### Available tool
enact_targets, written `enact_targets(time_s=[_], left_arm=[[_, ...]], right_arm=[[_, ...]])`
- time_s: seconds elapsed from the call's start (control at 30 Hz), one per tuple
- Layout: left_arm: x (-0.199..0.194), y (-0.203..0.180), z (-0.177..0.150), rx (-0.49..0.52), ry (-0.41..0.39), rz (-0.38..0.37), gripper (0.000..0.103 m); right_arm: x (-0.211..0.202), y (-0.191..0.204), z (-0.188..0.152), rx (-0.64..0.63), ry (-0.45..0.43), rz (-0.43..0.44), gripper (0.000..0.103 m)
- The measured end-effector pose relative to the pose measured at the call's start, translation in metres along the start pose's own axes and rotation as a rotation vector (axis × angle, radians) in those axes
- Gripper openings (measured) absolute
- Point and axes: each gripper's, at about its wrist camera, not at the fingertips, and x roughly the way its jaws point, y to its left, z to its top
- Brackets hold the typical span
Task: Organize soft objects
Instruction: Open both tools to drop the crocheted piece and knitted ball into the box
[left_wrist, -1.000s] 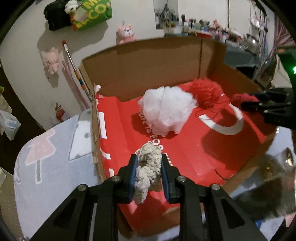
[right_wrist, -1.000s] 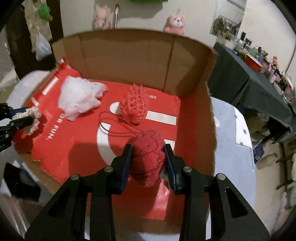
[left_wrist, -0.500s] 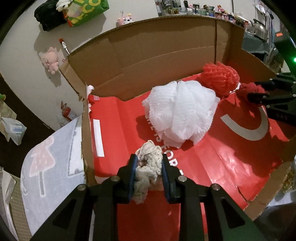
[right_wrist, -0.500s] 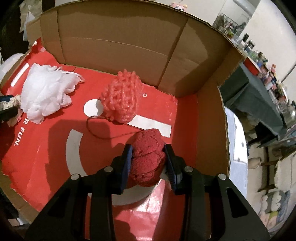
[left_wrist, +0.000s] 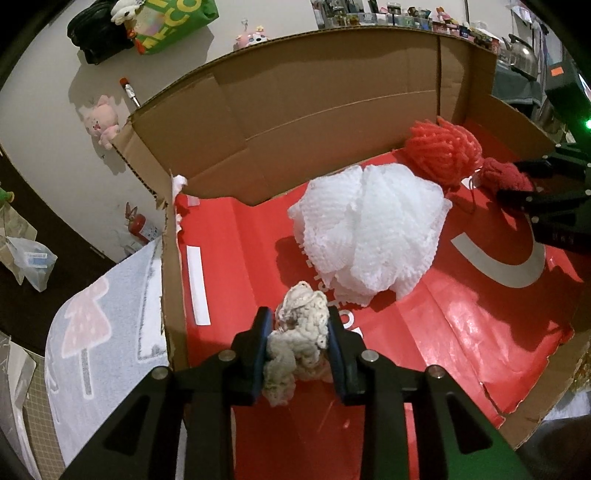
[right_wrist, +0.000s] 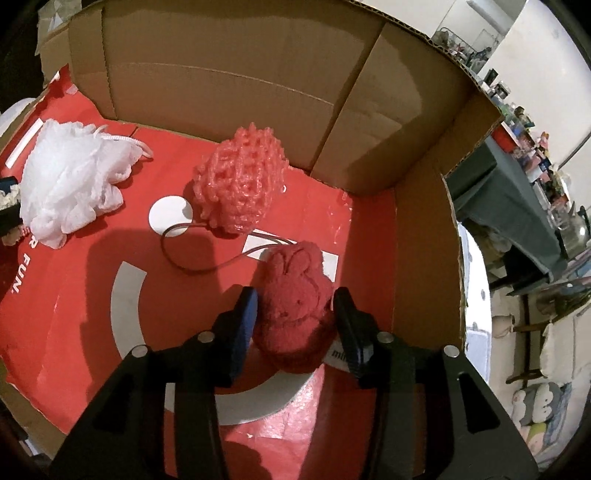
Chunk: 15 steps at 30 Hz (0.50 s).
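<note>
- Now both grippers have come down lower into the open brown cardboard box (left_wrist: 332, 110) than a second ago, and the back wall fills far more of each view.
- The left gripper (left_wrist: 297, 336) stays clamped on the cream crocheted yarn bundle (left_wrist: 299, 339), held just above the box's glossy red printed floor (left_wrist: 461, 332) near its left wall.
- The right gripper (right_wrist: 293, 317) has changed most: half a second ago its pads pressed the dark red plush rabbit (right_wrist: 295, 314), and now a sliver of gap shows on both sides, so the jaws look freshly parted and the rabbit seems to rest on the red floor near the right wall.
- My reading is that the rabbit is as good as placed, while the cream bundle is next to be let go.
- Already lying inside are the white mesh bath pouf (left_wrist: 369, 236), left of centre, and the coral-red knobbly mesh puff (right_wrist: 240, 184) with its dark cord loop (right_wrist: 184, 258), nearer the back wall.
- The box floor is shiny and creased, with white lettering and a grey-white arc (right_wrist: 125, 317); its front edge is torn.
- The box sits on a pale blue cloth printed with pink trees (left_wrist: 92, 332).
- Beyond are a cream wall with a pink plush toy (left_wrist: 101, 123) hanging on it, a green bag (left_wrist: 170, 22), and a cluttered dark-covered table (right_wrist: 517, 192).
</note>
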Motion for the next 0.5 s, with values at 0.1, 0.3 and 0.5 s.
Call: enact_targets(time_s=[0.1, 0.3, 0.5], left_arm=[[-0.003, 0.001, 0.000, -0.008, -0.011, 0.001, 0.038], [-0.024, 0.006, -0.006, -0.034, -0.072, -0.010, 0.062], [-0.072, 0.007, -0.019, -0.082, -0.180, -0.032, 0.081]], right_arm=[[-0.003, 0.004, -0.002, -0.014, -0.010, 0.005, 0.054], [-0.029, 0.011, -0.008, -0.023, -0.066, 0.007, 0.064], [-0.069, 0.009, -0.020, -0.008, -0.126, -0.009, 0.073]])
